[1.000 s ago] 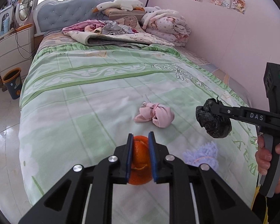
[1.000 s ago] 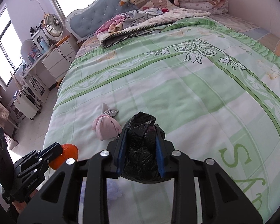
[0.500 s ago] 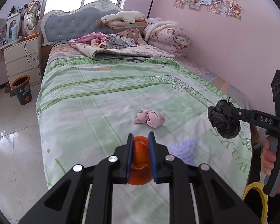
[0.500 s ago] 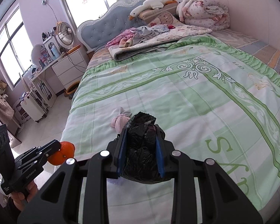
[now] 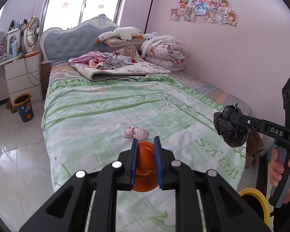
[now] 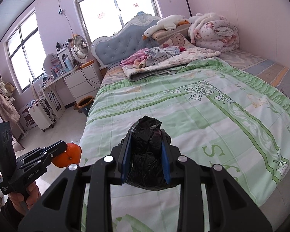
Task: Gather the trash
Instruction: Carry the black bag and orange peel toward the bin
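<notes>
Left gripper [image 5: 146, 159] clamps torn orange peel [image 5: 145, 171]; right gripper [image 6: 145, 155] clamps crumpled black plastic bag [image 6: 147, 158], both lifted clear of the green patterned bedspread [image 5: 98, 119], apparently for disposal.

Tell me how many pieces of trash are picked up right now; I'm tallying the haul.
2: an orange peel clamped in the left gripper, and a crumpled black bag clamped in the right gripper.
</notes>
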`<action>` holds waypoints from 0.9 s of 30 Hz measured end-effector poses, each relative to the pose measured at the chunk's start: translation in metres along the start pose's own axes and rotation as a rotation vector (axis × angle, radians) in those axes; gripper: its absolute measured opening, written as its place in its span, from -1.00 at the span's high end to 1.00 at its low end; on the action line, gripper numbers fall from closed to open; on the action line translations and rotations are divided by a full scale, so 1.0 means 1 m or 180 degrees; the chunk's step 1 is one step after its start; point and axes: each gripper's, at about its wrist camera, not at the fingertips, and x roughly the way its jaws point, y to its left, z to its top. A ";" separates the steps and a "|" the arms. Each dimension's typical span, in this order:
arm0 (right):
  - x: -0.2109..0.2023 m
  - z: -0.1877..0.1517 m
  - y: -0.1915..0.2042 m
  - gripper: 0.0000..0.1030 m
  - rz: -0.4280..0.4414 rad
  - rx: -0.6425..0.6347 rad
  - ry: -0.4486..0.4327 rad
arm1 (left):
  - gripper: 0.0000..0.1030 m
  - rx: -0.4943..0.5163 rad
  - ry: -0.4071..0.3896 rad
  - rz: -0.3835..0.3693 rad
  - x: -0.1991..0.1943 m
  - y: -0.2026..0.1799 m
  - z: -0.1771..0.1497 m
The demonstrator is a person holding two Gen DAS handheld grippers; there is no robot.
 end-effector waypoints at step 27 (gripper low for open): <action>-0.197 -0.086 -0.037 0.47 -0.0340 0.0090 -0.0471 | 0.71 0.0630 -0.0239 -0.0728 -0.095 -0.133 -0.053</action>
